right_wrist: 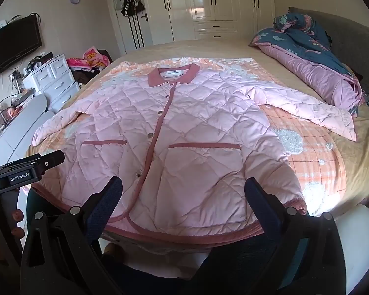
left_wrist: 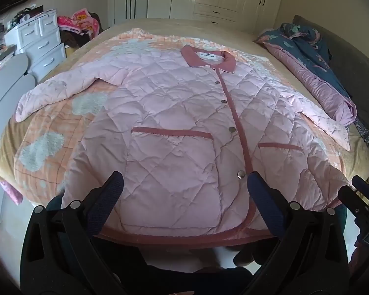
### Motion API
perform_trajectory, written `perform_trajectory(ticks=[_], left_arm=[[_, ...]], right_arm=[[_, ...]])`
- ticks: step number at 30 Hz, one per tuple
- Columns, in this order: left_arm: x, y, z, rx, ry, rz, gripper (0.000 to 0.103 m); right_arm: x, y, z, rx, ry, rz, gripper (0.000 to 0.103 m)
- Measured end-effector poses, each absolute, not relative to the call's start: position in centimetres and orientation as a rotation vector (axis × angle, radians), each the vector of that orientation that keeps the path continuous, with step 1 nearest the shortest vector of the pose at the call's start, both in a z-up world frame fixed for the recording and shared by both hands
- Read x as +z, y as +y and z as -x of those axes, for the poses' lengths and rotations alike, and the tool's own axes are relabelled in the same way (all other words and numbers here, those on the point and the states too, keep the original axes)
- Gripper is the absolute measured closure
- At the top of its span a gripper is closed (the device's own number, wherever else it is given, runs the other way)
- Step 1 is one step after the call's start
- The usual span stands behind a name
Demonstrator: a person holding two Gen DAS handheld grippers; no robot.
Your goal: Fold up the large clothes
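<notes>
You're holding both tools released: left tool (left_wrist: 184, 191) and right tool (right_wrist: 183, 191) are each gaping wide with nothing between the fingers, both hanging just short of the near hem.

The pink quilted jacket (left_wrist: 174, 127) is lying face up and snapped shut on the bed (right_wrist: 209, 46), spread flat over an orange patterned blanket (left_wrist: 49, 132). Its hem (left_wrist: 184, 237) is sitting right below the tool tips at the bed's near edge; its collar (left_wrist: 209, 59) is pointing away from you, far ahead of the tools.

Progress, judging from the layout: you're at the very start.
- Done: jacket laid out and smoothed, front closed.
- Not done: no fold anywhere yet. Both sleeves are still stretching outward, the left sleeve (left_wrist: 51, 95) well out beyond the left tool and the right sleeve (right_wrist: 315, 113) well out beyond the right tool.

Remaining, as I'm reading it: bringing each sleeve in across the body, then taking the hem up toward the collar.

The rolled quilt (right_wrist: 315, 66) is lying far ahead-right of the right tool, close to the right cuff, so you're probably wanting to watch it on that sleeve.
</notes>
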State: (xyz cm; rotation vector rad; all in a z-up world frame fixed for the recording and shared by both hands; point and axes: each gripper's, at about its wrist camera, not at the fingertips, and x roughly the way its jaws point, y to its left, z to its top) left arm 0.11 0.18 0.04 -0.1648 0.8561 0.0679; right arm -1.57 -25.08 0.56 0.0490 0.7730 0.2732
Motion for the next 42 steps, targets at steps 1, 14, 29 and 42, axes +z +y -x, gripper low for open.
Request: perform_trajectory(ticks=[1, 14, 29, 42], left_arm=[[0.1, 0.1, -0.1, 0.066, 0.85, 0.16, 0.008], [0.4, -0.3, 0.1, 0.063, 0.839, 0.158, 0.008], [0.7, -0.3, -0.1, 0.046, 0.834, 0.143, 0.008], [0.6, -0.6, -0.2, 0.04, 0.834, 0.142, 0.009]], right_arm=[[0.5, -25.0, 1.6, 0.26, 0.775, -0.038, 0.004], [1.4, -24.3, 1.5, 0.281, 0.768, -0.04, 0.004], [1.2, -24.3, 1.8, 0.283, 0.762, -0.029, 0.004], [1.0, -23.7, 1.9, 0.28, 0.759, -0.023, 0.004]])
